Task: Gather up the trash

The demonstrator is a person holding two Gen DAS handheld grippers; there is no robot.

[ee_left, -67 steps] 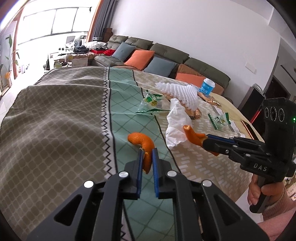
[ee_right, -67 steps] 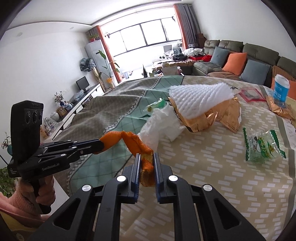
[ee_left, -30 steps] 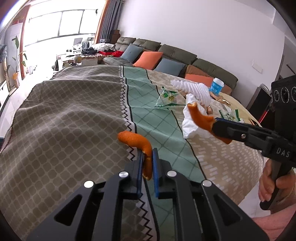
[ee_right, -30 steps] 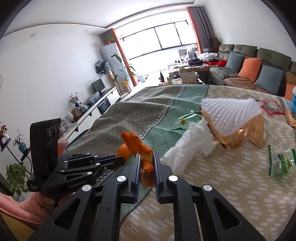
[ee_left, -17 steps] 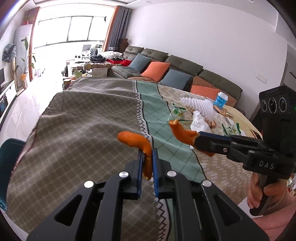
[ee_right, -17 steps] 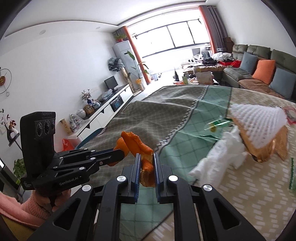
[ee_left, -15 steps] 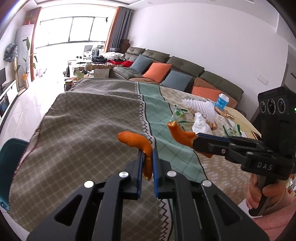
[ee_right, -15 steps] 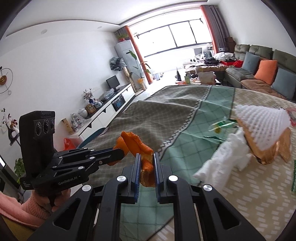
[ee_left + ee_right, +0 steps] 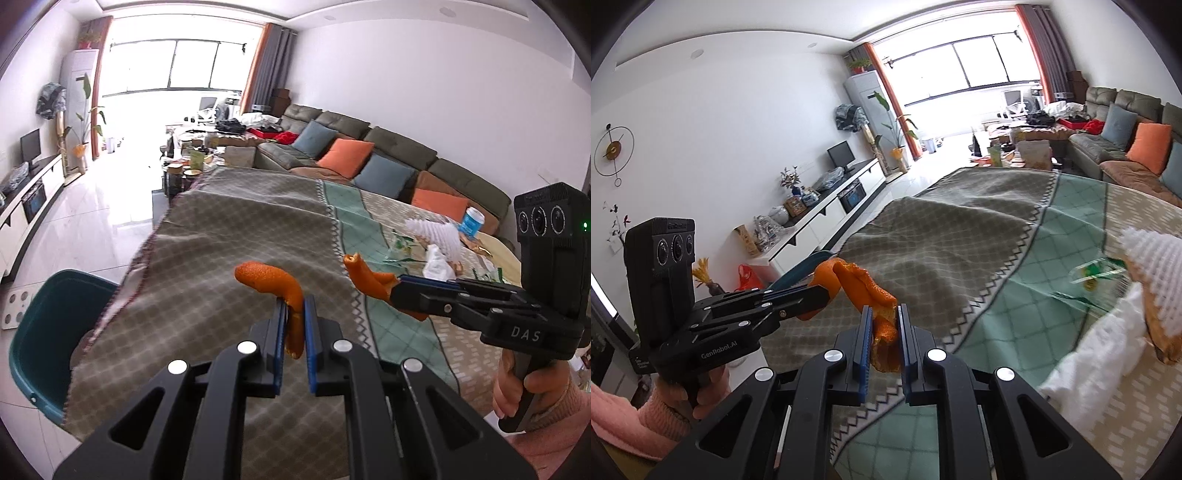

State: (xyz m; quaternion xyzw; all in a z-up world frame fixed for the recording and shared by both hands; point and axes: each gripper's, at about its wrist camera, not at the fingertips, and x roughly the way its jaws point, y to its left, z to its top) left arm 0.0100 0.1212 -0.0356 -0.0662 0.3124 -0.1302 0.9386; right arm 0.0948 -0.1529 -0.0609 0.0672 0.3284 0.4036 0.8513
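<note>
Living-room setting: a long counter (image 9: 229, 236) under a grey, green and beige patterned cloth, sofa along the far wall, bright window behind. Left claw (image 9: 293, 314) is nearly closed, pinching a curved orange peel strip (image 9: 275, 280) whose free end arches up and to the left above the cloth. Right claw (image 9: 882, 325) is likewise clamped, on a thicker folded orange peel piece (image 9: 871, 291). Both pieces are off the counter, side by side over its near-left end. A teal bin (image 9: 48, 332) stands on the floor just beyond the counter's left corner, down and left of the left claw, its rim also showing behind the left claw in the right wrist view. The left claw is judged the nearer to the bin, so it would release first, the right following. More litter, a white foam net (image 9: 436, 234) and crumpled white tissue (image 9: 437, 260), lies well apart toward the far right.
</note>
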